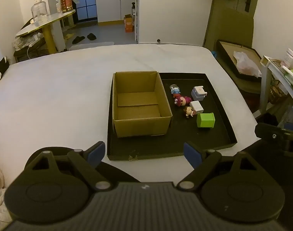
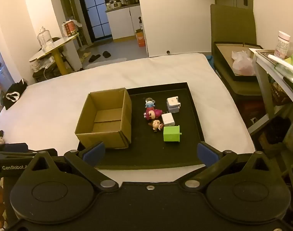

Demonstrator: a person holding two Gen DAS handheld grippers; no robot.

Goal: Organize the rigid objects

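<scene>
A black tray lies on a white bed. An open, empty cardboard box stands in its left half. In the right half lie a green charger, a white charger, a grey-blue charger, a blue figurine, a magenta figurine and a small brown-haired figurine. My left gripper and right gripper are open and empty, both short of the tray's near edge.
The white bed spreads left and behind the tray. A second black tray with a plastic bag stands at the right, beside a shelf. A round side table stands at the far left.
</scene>
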